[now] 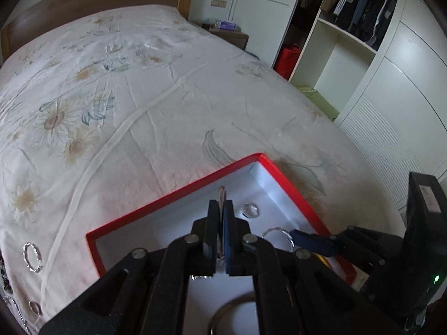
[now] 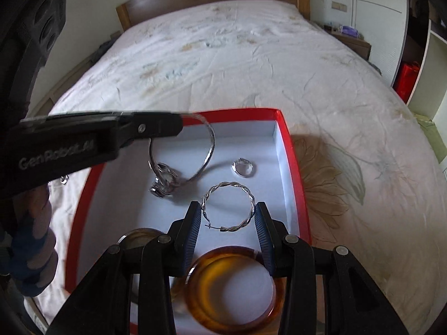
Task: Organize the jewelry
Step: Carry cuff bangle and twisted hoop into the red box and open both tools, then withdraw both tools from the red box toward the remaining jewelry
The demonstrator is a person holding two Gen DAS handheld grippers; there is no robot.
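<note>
A red box (image 2: 287, 150) with a white inside lies on the bed. My left gripper (image 1: 222, 205) is shut on a thin silver bangle (image 1: 222, 192) and holds it over the box. From the right wrist view the left gripper (image 2: 178, 122) reaches in from the left, and the silver bangle (image 2: 209, 145) hangs from it with a charm cluster at its low end. My right gripper (image 2: 227, 217) is shut on a twisted silver hoop (image 2: 245, 192), pinched between both blue pads above the box floor. A small silver ring (image 2: 242, 167) and an amber bangle (image 2: 195, 301) lie inside the box.
A second brownish bangle (image 2: 139, 237) lies in the box, partly hidden by my right gripper. Loose silver pieces (image 1: 32, 256) rest on the flowered bedsheet (image 1: 139, 83) left of the box. A white wardrobe (image 1: 391, 97) stands to the right of the bed.
</note>
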